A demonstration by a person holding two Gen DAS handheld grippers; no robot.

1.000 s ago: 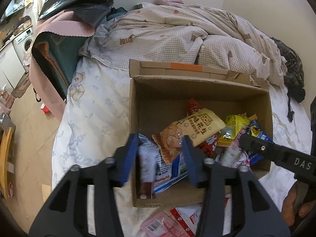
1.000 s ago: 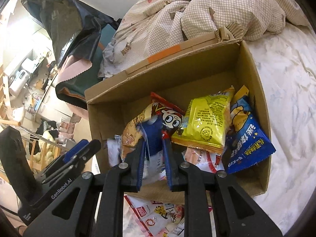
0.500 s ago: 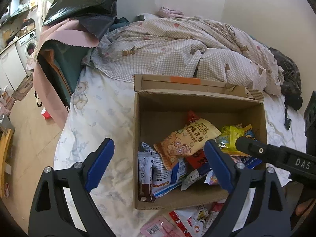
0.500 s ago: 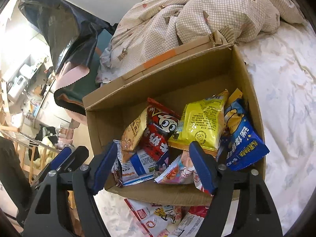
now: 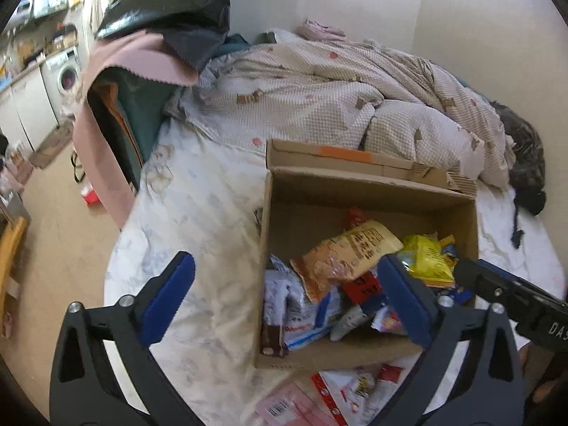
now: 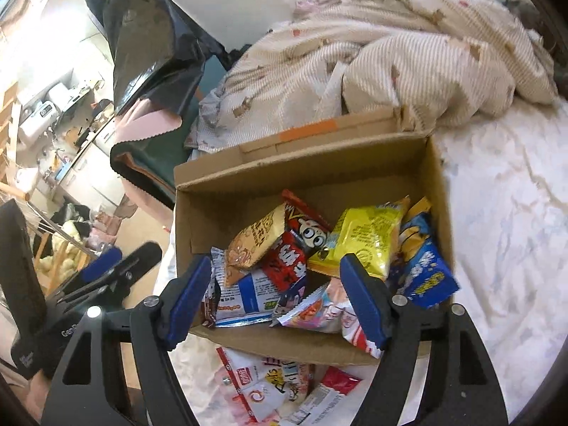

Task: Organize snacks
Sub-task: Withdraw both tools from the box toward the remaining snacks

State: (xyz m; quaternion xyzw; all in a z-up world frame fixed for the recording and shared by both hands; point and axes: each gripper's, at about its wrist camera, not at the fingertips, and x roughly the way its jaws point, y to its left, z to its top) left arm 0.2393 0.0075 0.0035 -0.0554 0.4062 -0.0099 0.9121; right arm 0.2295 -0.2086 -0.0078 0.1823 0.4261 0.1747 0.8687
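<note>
**Both tongs now wide and empty**

A second ago your left tongs (image 5: 284, 291) and right tongs (image 6: 275, 296) pinched packets; now both gape apart, pulled back above the cardboard box's (image 6: 438, 191) near edge. The snacks (image 6: 362, 241) lie inside it, on the bed (image 5: 198, 220).

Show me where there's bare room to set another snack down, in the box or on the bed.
In the box, the back strip along the far wall, behind the orange packet and yellow packet, shows bare cardboard. The front half is crowded with overlapping packets. On the sheet, the stretch left of the box is bare. The strip before the box's front wall holds loose packets.
</note>
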